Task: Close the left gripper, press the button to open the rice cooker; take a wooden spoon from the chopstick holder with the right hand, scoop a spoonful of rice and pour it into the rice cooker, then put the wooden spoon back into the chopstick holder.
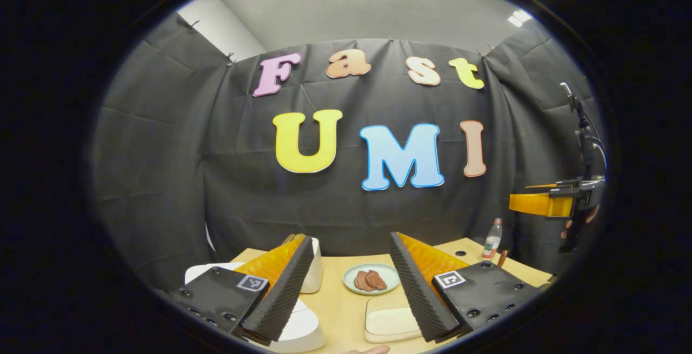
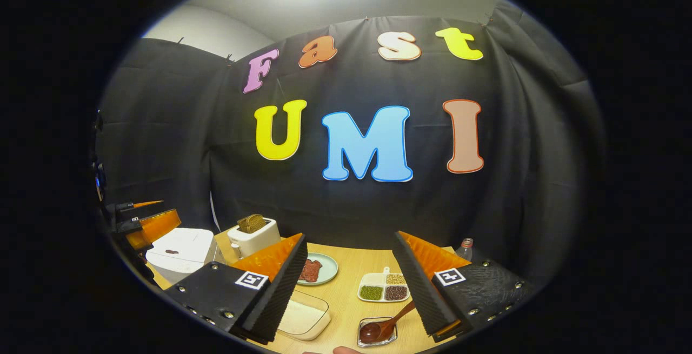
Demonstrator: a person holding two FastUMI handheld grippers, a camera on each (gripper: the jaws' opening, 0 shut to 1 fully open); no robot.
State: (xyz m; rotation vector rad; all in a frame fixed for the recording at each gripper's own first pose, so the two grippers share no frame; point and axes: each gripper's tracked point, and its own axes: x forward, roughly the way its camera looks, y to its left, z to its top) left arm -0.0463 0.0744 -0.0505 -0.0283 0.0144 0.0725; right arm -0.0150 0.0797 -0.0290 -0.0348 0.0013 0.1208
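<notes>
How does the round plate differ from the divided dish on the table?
The plate is round and pale green, while the divided dish is white and split into compartments. The plate holds brownish-red slices, whereas the dish holds green, yellowish and dark grains, each in its own compartment. The plate lies nearer the toaster, and the dish lies nearer the wooden spoon. Both sit flat on the wooden table.

Each gripper, left gripper [image 1: 350,284] and right gripper [image 2: 351,289], has wedge-shaped fingers with ribbed foam pads [image 1: 282,289], screwed plates and a square coded marker [image 1: 252,282].
</notes>
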